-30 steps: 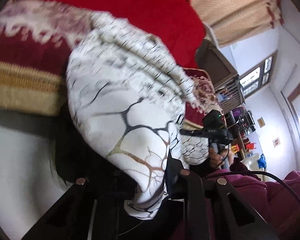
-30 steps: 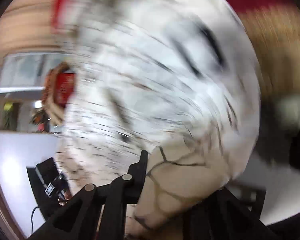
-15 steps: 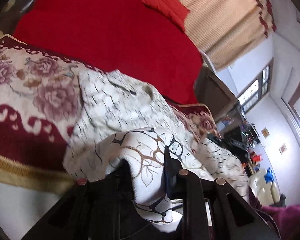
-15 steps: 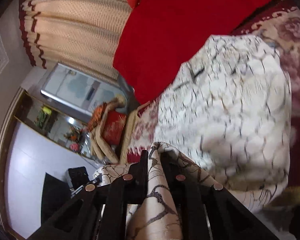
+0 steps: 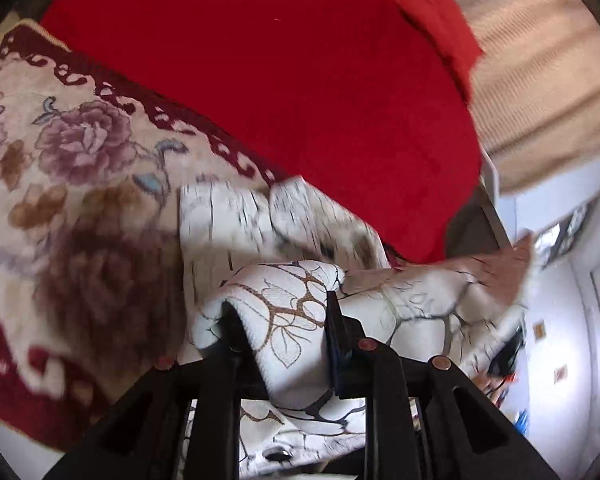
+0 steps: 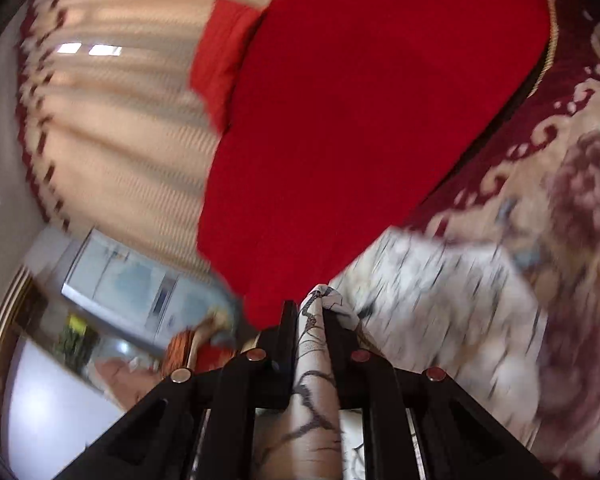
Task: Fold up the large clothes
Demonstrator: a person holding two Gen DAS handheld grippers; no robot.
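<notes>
A white garment with a black and brown branch print (image 5: 292, 320) is bunched between the black fingers of my left gripper (image 5: 280, 320), which is shut on a thick fold of it. More of that garment (image 5: 240, 216) lies ahead on the flowered blanket. My right gripper (image 6: 310, 320) is shut on a thin edge of the same garment (image 6: 314, 384), which hangs down between its fingers. The rest of the garment (image 6: 440, 280) spreads to the right, blurred.
A flowered cream and maroon blanket (image 5: 60, 168) covers the near bed. A red cover (image 5: 300, 80) and a red pillow (image 5: 436, 20) lie beyond it, with beige curtains (image 6: 112, 120) behind. A mirrored cabinet (image 6: 128, 284) stands at the left in the right wrist view.
Both grippers have carried the garment forward over the bed. The big bulge of cloth that filled both views has dropped flat onto the blanket, so the red cover and curtains now show.
</notes>
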